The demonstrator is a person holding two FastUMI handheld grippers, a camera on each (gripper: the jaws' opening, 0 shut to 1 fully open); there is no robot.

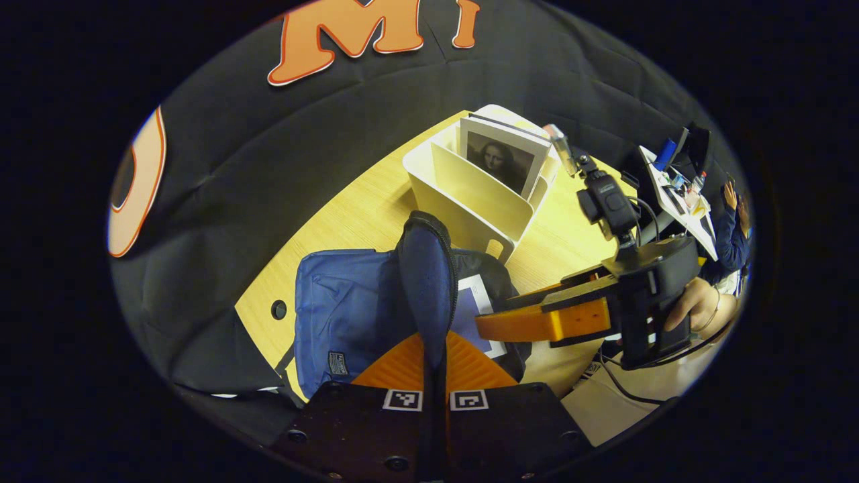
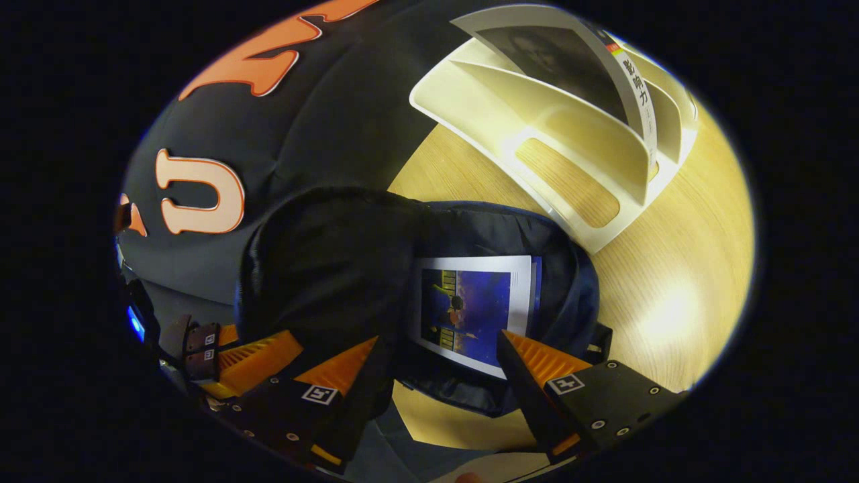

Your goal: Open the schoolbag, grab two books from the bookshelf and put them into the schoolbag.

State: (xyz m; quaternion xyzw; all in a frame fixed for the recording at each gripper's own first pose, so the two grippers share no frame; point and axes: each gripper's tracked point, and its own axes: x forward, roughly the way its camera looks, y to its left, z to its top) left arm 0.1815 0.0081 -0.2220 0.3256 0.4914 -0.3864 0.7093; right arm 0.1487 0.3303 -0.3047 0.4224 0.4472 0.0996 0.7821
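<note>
Schoolbag (image 1: 349,315) is lying on the desk (image 1: 356,201), one book (image 2: 470,308) sitting inside its opening. Bookshelf (image 1: 470,194) is standing just behind the schoolbag toward the desk's far edge, another book (image 1: 500,157) standing in it.

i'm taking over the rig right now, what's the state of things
Left hand-held gripper: shut on the schoolbag flap, holding it up.
Right hand-held gripper: open, at the schoolbag mouth.
Done: bag open; one book, the blue one, lies inside.
Left: the second book stands in the white bookshelf on the table; fetch it and put it in.
</note>
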